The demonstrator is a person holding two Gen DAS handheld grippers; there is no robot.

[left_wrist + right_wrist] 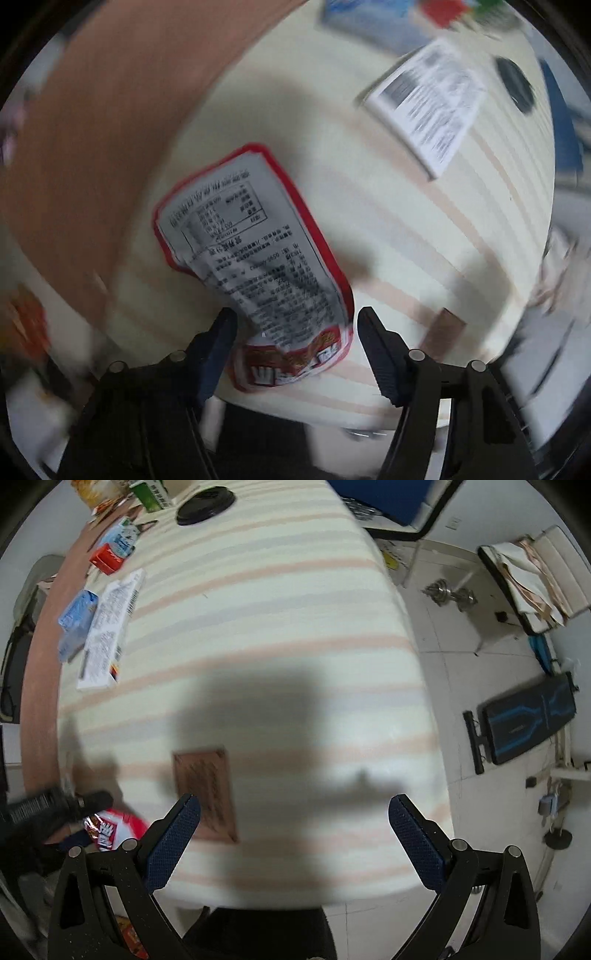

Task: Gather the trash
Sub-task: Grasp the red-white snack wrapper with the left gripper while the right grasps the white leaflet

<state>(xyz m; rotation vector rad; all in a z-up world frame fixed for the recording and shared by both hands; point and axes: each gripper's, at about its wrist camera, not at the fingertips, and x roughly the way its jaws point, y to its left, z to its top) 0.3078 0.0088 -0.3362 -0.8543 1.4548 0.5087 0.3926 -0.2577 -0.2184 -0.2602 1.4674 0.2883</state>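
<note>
Between left fingers [221, 350], red-edged wrapper [255, 251].

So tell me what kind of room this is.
Probably a spare room at home, used for exercise and storage: a dumbbell and a folded black workout bench lie on the white tile floor, beside a table under a striped cloth littered with packaging.

Nothing legible: red-edged snack wrapper [255, 254] carries a printed table and dense small print, white printed sheet [428, 110] too, all blurred.
</note>
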